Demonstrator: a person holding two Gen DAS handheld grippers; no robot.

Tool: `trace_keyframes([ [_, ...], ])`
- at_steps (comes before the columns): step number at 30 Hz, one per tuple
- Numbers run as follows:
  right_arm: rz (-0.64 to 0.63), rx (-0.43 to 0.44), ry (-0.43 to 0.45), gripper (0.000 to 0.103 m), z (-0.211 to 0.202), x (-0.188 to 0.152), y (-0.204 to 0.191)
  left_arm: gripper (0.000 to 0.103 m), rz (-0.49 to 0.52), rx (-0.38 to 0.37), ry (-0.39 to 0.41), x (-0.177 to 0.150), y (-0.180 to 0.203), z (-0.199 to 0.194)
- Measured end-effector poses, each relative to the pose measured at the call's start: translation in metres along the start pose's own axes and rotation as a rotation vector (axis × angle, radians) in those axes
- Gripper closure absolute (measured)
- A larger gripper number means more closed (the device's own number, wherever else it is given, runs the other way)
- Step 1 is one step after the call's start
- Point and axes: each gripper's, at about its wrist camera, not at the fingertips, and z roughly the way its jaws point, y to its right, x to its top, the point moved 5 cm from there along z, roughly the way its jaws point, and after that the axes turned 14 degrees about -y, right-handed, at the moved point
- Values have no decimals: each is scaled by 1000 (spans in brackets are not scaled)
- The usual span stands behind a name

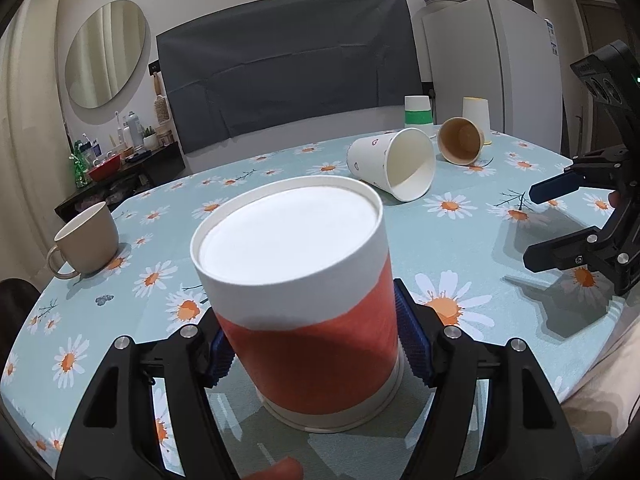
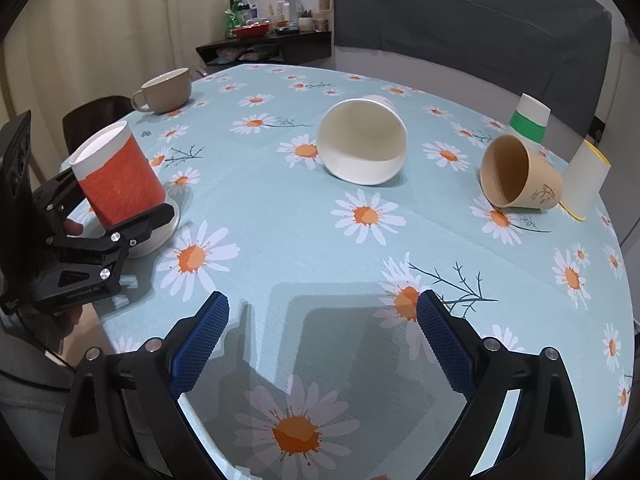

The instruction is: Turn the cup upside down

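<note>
A red and white paper cup [image 1: 304,320] stands upside down, base up, with its rim on the daisy tablecloth [image 1: 460,240]. My left gripper [image 1: 316,332] is shut on its red band, blue pads on both sides. In the right wrist view the same cup [image 2: 120,180] is at the far left, tilted a little, held by the left gripper [image 2: 120,216]. My right gripper [image 2: 322,332] is open and empty above the table's near part; it shows at the right edge of the left wrist view [image 1: 536,224].
A white paper cup [image 2: 362,144] and a brown paper cup [image 2: 520,176] lie on their sides mid-table. A green-banded cup [image 2: 528,118] and a yellow-rimmed cup [image 2: 586,180] stand upside down at the far right. A beige mug [image 2: 166,90] stands far left.
</note>
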Motion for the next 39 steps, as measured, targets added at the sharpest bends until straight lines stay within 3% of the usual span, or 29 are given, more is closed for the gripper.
trace_keyframes([
  [5,11,-2,3,12,2,3,2,34,15,18,21,10,0,0],
  [10,29,5,11,12,3,5,6,34,-1,14,-7,23,0,3],
  [17,31,17,13,12,2,6,7,13,29,-36,-30,19,2,-4],
  [23,33,53,32,12,0,10,1,6,4,-53,-69,11,-12,-10],
  [27,15,70,39,12,2,11,-12,6,-2,-59,-86,2,-26,-16],
  [33,-19,88,43,12,7,11,-31,6,-15,-130,-123,-16,-50,-21],
  [39,-36,104,45,12,10,13,-50,6,10,-83,-119,-23,-65,-17],
])
